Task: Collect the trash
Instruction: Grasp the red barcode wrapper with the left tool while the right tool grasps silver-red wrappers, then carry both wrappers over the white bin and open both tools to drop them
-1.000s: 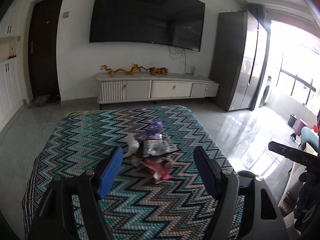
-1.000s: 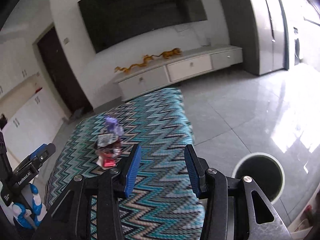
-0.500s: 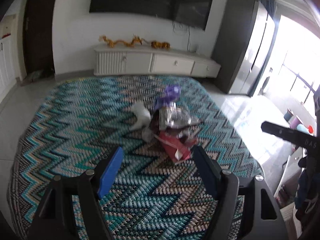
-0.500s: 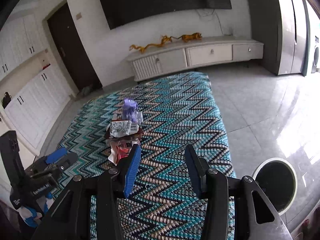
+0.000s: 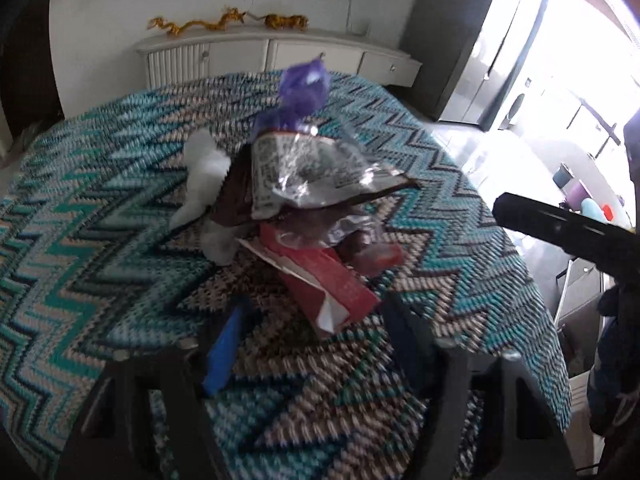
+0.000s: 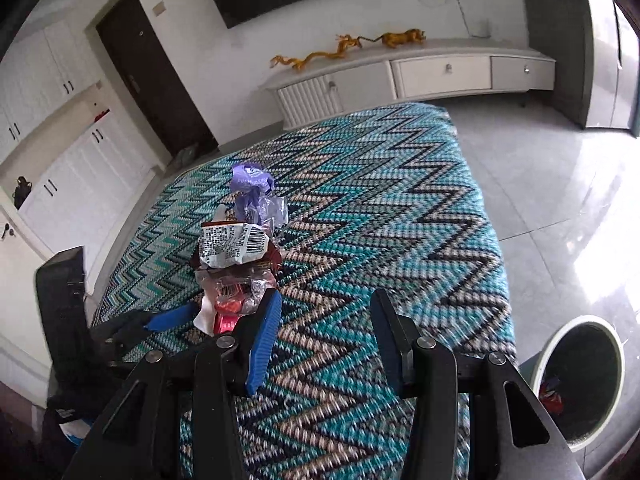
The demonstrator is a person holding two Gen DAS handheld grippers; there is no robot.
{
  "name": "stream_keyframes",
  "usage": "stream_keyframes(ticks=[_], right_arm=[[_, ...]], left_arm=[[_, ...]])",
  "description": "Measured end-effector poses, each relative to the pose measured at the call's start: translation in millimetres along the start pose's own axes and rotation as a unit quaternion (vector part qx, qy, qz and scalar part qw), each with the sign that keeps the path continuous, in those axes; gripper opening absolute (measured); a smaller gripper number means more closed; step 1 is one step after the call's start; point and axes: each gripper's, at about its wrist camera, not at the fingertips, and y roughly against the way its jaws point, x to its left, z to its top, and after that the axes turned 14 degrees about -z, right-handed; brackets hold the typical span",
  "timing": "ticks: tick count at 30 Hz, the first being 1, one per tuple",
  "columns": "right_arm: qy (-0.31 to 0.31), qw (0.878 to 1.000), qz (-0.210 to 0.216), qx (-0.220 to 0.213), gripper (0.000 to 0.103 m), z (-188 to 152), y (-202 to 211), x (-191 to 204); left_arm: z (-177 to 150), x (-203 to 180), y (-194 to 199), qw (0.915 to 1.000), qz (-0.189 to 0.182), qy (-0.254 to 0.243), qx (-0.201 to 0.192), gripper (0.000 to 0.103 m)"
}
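Note:
A trash pile lies on the zigzag-patterned cloth (image 5: 100, 240). It holds a purple wrapper (image 5: 304, 88), a crinkled silver printed wrapper (image 5: 312, 168), a red packet (image 5: 332, 284) and white tissue (image 5: 204, 176). My left gripper (image 5: 316, 332) points down at the pile. Its jaws are closing, with the near end of the red packet between them and the pads not touching it. In the right wrist view the pile (image 6: 236, 248) sits left of my right gripper (image 6: 324, 332), which is open over bare cloth. A blue left finger (image 6: 172, 319) shows beside the packet.
A white-rimmed bin (image 6: 616, 360) with a dark inside stands on the tiled floor at the lower right, below the cloth's edge. A white TV cabinet (image 6: 440, 76) lines the far wall. A dark bar of the right gripper (image 5: 560, 232) crosses the right side of the left wrist view.
Both grippers have come down and closer to the pile. The left jaws have narrowed, and the red packet's near end now lies between them. The right jaws look unchanged.

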Motion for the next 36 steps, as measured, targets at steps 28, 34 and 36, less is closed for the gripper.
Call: stream_keyframes(ticks=[28,34,36], right_arm=[[0.099,0.99,0.088,0.049,0.016,-11.1,-53.0,58.5],[0.069,0.995,0.057,0.036,0.016,-35.8,-17.1,17.3],[0.053,0.997,0.046,0.028,0.016,-45.0,-3.6,0.8]], left_arm=[[-32.7,32.4,43.5,0.995,-0.018,0.066,-0.073,0.013],[-48.7,22.2,64.8,0.9961,-0.004,0.052,-0.072,0.013],[-51.5,16.9,74.6,0.996,0.007,0.044,-0.078,0.013]])
